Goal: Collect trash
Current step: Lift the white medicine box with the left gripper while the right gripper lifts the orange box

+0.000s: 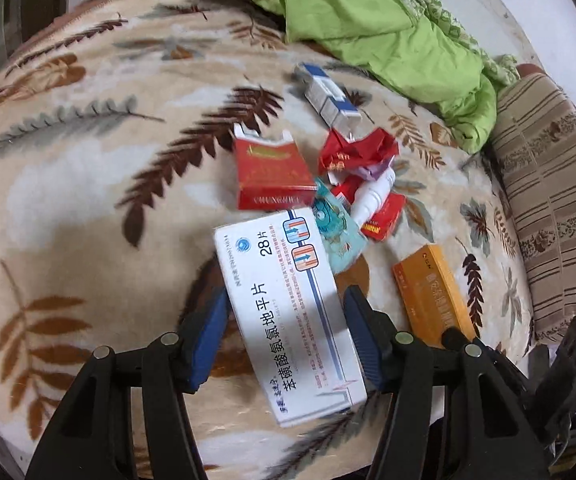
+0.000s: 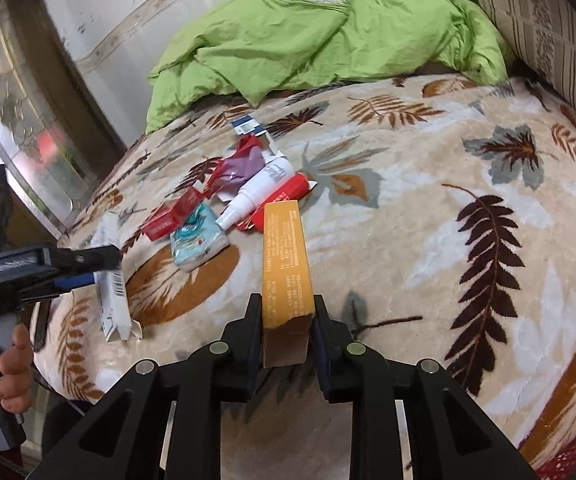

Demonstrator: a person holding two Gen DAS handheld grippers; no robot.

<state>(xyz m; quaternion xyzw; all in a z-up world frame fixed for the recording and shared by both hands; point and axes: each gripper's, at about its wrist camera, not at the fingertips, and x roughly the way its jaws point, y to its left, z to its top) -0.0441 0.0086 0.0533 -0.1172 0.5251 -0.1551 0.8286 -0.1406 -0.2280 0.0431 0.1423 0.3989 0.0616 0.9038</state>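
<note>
Collection is partly done: left tongs (image 1: 284, 316) are clamped on the white medicine box (image 1: 288, 312), right tongs (image 2: 286, 316) on the orange box (image 2: 286, 264); red packs (image 1: 272, 176), spray bottle (image 1: 374, 200) and wrappers (image 1: 356, 152) remain on the bed (image 1: 88, 200).

Both wrist cameras look steeply down, close, sharing the littered blanket (image 1: 88, 200).

Trash pile (image 1: 344, 176) lies on blanket (image 1: 88, 184), quilt (image 1: 368, 20) behind.
</note>
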